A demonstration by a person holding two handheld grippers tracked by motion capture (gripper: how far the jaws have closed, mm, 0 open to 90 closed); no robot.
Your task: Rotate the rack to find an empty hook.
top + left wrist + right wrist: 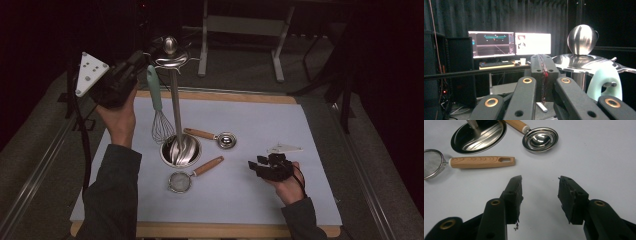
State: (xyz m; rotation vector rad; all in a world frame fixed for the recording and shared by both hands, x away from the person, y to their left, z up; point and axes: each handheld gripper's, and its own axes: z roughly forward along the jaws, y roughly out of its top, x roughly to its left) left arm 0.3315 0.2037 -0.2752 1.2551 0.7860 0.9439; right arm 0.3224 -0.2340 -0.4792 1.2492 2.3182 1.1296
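Whisk (158, 107) already hangs on the utensil stand (175, 107). Left gripper (131, 70), jaws closed and empty, sits beside the stand's top. Strainer (192, 175) and measuring spoon (212, 137) lie beside the stand's base, unhung. Right gripper (258, 165), agape and empty, rests right of the base.

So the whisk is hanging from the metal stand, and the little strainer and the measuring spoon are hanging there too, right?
Not quite. The whisk hangs on the stand, but the strainer and measuring spoon lie flat on the table, as the high view shows.
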